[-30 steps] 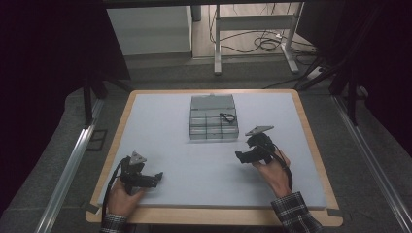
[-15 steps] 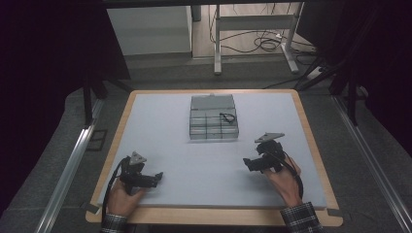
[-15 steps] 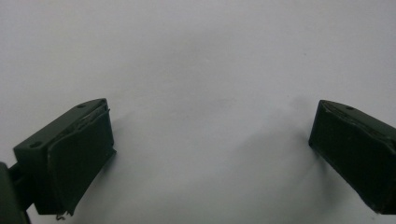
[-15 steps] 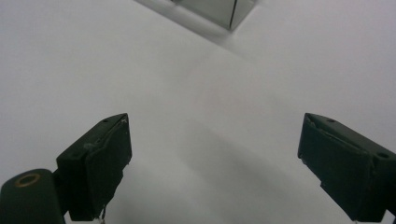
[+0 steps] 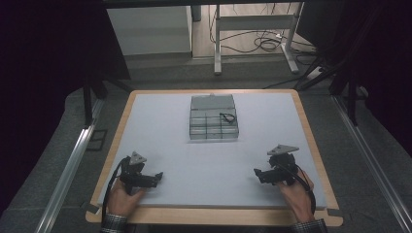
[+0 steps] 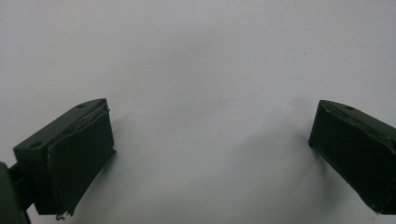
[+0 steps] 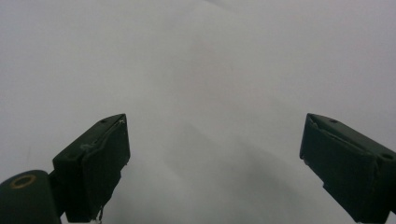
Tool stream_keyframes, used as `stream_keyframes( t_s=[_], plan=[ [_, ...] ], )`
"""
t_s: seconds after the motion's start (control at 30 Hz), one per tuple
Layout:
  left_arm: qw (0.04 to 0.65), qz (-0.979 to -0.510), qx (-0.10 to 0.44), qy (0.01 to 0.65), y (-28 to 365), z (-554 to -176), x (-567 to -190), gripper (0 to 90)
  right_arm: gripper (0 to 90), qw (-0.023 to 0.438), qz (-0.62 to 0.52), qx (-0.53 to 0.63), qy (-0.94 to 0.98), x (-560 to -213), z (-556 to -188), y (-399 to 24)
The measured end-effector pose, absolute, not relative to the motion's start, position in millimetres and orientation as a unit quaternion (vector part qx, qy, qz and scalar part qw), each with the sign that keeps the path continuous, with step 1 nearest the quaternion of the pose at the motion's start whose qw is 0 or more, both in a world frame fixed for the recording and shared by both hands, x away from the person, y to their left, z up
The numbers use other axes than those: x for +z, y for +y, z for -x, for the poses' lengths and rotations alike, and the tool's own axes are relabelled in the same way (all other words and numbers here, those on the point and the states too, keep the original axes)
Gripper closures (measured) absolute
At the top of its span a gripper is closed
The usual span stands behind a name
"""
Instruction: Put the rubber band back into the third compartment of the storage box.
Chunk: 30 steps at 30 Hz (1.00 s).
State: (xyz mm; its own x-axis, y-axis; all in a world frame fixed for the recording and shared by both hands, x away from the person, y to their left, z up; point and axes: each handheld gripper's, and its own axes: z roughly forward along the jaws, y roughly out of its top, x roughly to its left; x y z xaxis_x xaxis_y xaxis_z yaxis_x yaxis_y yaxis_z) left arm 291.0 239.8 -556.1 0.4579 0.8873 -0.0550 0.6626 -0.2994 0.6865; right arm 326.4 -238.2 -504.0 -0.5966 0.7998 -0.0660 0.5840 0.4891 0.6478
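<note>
on the near side of the clear compartment box point(image 5: 214, 124), the left gripper point(image 5: 156, 177) sits low over the white bench point(image 5: 160, 121), jaws wide apart and empty. the right gripper point(image 5: 257, 173), also nearer than the box, has just been opening its jaws, nothing between them. a small black loop point(image 5: 226, 117) lies in the box's far right compartment.

From my remote seat, the small dark item point(image 5: 226, 117) in the clear box point(image 5: 214, 118) at twelve o'clock is too small to identify. Both sleeves run off the frame at six. The gripper views cut each jaw at the bottom edge.
</note>
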Motion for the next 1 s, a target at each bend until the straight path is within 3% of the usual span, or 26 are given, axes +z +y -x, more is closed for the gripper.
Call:
stream_keyframes(
  t_s=[1.0],
  plan=[
    [0.329,-0.788,0.170,0.492,240.0,-291.1,-556.1,0.0,7.6,0.210,-0.421,0.349,0.811,-535.7,-296.7,-264.1]
  ],
)
